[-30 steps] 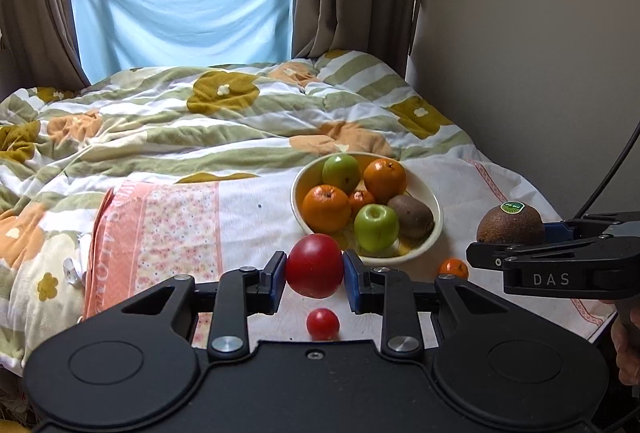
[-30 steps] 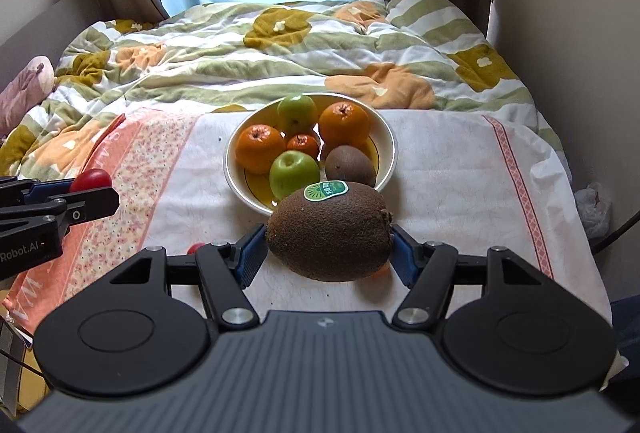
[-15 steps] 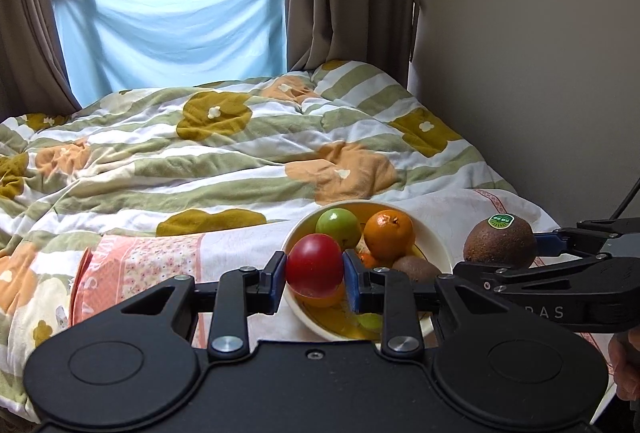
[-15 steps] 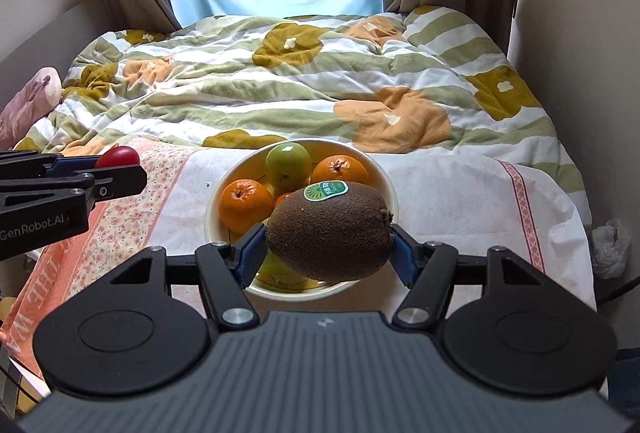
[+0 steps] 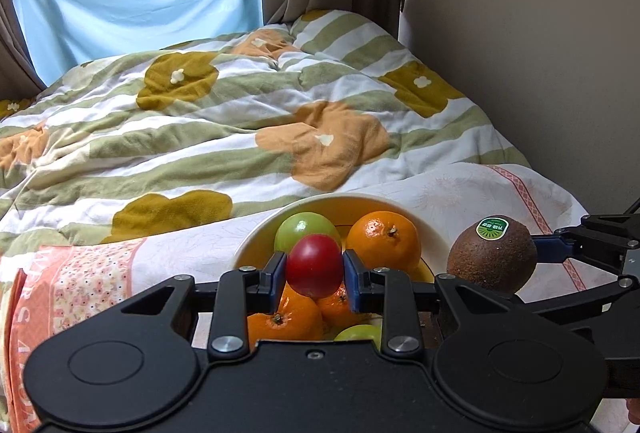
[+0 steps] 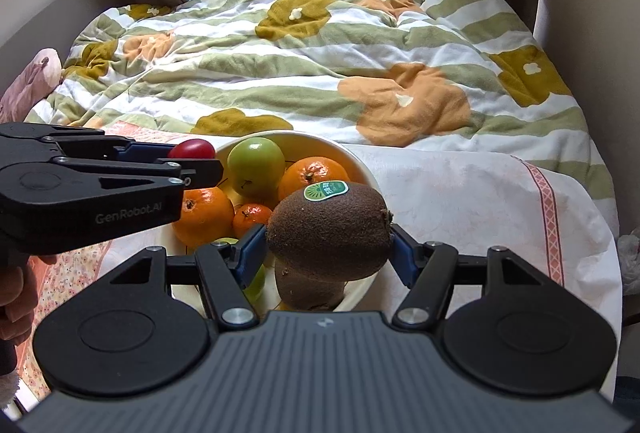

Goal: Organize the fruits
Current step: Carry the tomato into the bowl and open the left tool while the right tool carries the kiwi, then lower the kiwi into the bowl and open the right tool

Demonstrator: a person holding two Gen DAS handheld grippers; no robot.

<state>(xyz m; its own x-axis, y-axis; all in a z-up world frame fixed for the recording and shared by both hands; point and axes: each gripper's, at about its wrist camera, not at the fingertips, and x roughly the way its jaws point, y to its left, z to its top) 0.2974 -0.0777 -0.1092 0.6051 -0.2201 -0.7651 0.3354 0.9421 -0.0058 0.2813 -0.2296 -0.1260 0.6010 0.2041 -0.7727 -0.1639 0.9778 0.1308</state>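
Only right wrist shows second kiwi, seemingly in bowl.

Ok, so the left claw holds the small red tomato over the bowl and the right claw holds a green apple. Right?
Not quite. The right claw is shut on a fuzzy brown kiwi with a green sticker, as the right wrist view shows. The green apple lies in the cream bowl. The left claw does hold the small red tomato.

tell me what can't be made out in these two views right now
- Left wrist view: the near half of the bowl is hidden by the left gripper, shut on the red fruit.
- Right wrist view: the lower kiwi is partly hidden under the held kiwi.
- Both views: how high the fruits hang above the bowl.
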